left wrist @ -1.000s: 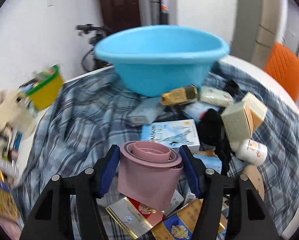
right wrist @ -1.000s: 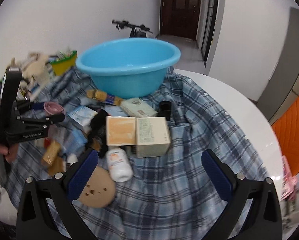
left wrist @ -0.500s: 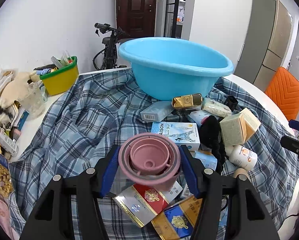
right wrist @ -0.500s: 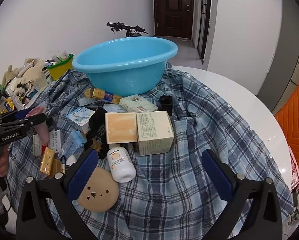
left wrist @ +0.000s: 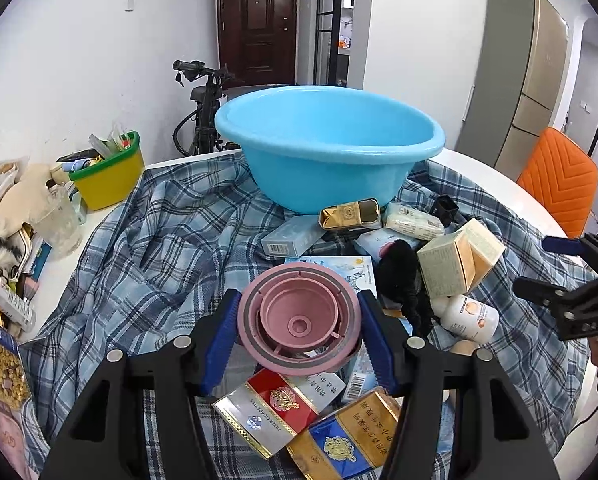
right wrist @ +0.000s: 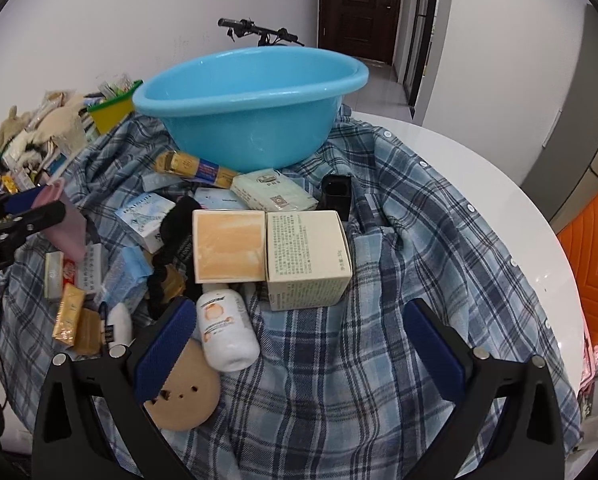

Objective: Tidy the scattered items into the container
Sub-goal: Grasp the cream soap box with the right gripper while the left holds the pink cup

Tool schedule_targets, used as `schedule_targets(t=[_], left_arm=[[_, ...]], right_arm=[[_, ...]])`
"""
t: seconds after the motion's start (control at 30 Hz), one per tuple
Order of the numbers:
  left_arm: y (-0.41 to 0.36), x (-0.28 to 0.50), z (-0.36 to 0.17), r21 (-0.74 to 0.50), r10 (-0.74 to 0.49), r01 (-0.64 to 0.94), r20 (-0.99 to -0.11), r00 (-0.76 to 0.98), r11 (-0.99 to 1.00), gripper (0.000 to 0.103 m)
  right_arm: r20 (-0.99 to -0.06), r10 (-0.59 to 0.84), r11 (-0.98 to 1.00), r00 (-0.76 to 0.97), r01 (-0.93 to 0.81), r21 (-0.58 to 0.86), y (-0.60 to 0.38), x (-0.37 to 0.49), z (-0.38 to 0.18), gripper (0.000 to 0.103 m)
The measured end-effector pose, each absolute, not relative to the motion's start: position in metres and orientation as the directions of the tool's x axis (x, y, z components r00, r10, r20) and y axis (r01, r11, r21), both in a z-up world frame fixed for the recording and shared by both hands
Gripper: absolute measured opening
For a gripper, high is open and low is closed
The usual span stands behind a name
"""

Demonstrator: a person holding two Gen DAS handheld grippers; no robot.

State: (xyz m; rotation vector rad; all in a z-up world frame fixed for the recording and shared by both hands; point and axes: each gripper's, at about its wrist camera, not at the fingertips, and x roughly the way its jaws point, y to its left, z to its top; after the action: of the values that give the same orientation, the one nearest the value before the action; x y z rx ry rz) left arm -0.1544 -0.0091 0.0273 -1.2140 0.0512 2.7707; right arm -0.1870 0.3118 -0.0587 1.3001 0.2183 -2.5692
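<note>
The left gripper (left wrist: 299, 320) had its jaws closed on the rim of a pink cup (left wrist: 299, 318), mouth facing the camera, held clear above the cigarette packs (left wrist: 279, 404), presumably ready to carry. Ahead of the jaws lay scattered boxes, and well beyond them stood the blue basin (left wrist: 327, 152), which looked empty from here.

The right gripper (right wrist: 299, 344) had its jaws wide open with nothing between them; a white bottle (right wrist: 225, 328) lay just inside its left jaw, and beyond it a cream box (right wrist: 307, 256). Only this view showed the cup from the side (right wrist: 65, 220), tilted, and the bare table (right wrist: 479, 184) right of the plaid cloth (right wrist: 379, 360).
</note>
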Motion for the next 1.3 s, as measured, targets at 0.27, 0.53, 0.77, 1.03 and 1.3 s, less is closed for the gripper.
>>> schedule_targets(t=[0.27, 0.53, 0.77, 1.03, 1.3], left_arm=[[-0.007, -0.157, 0.026, -0.052, 0.111, -0.108, -0.738, -0.665, -0.993, 0.061], [-0.004, -0.156, 0.025, -0.053, 0.115, -0.113, -0.743, -0.659, -0.992, 0.061], [-0.007, -0.156, 0.022, -0.055, 0.112, -0.108, -0.751, -0.651, -0.993, 0.061], [-0.012, -0.152, 0.027, -0.044, 0.085, -0.079, -0.74, -0.667, -0.996, 0.061], [-0.016, -0.145, 0.032, -0.031, 0.058, -0.052, -0.737, -0.673, -0.998, 0.061]], right_arm=[[-0.83, -0.08, -0.928, -0.551, 0.346, -0.14, 0.301, -0.216, -0.082, 0.103], [-0.854, -0.11, -0.913, -0.508, 0.39, -0.115, 0.305, -0.233, -0.097, 0.066], [-0.831, -0.214, -0.936, -0.513, 0.35, 0.026, 0.324, -0.219, -0.086, 0.056], [-0.759, -0.294, -0.943, -0.581, 0.306, 0.131, 0.34, -0.184, -0.047, 0.056], [-0.727, -0.313, -0.939, -0.611, 0.313, 0.141, 0.327, -0.173, -0.04, 0.056]])
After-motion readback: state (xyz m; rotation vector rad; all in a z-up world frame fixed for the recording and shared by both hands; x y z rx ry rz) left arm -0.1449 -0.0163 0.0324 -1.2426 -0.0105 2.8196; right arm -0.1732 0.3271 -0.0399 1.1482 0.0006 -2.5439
